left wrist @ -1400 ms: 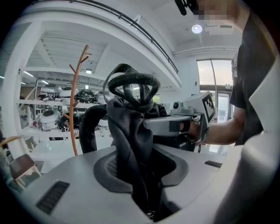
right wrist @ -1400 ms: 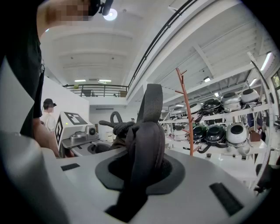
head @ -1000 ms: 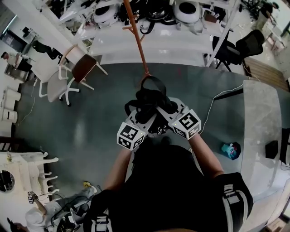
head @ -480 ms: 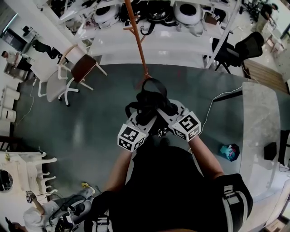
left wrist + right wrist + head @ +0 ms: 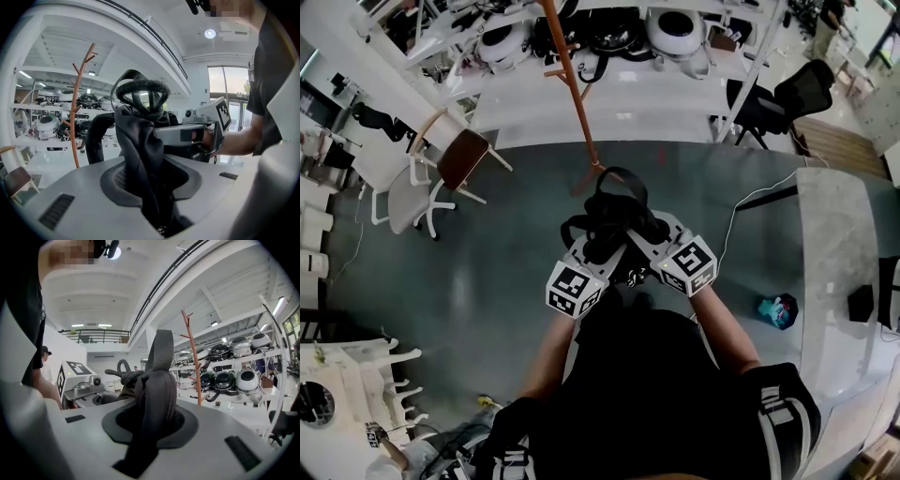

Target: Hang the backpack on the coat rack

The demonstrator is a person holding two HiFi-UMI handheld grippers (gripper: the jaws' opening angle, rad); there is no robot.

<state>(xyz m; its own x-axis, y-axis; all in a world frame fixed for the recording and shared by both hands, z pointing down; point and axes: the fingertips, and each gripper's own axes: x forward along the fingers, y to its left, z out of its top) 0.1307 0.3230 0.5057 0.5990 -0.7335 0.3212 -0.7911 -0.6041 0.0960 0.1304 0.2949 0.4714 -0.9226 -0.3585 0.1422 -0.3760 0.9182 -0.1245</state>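
Note:
A black backpack (image 5: 614, 225) hangs between my two grippers, held chest-high above the grey floor. My left gripper (image 5: 592, 251) is shut on its black fabric (image 5: 140, 154), with the top loop handle (image 5: 140, 91) standing above the jaws. My right gripper (image 5: 639, 246) is shut on a folded black strap (image 5: 157, 399) that rises upright from the jaws. The orange-brown coat rack (image 5: 572, 94) stands ahead of the backpack; its branched pole shows left of the bag in the left gripper view (image 5: 77, 108) and right of the strap in the right gripper view (image 5: 191, 357).
White shelving (image 5: 609, 37) with round black and white machines stands behind the rack. A chair (image 5: 455, 155) is at the left and a black office chair (image 5: 787, 94) at the right. A grey table (image 5: 839, 272) lies at the right, with a cable on the floor beside it.
Both grippers and the backpack have moved forward together toward the coat rack. The rack's base now lies closer to the bag's top loop. Both grips are unchanged.

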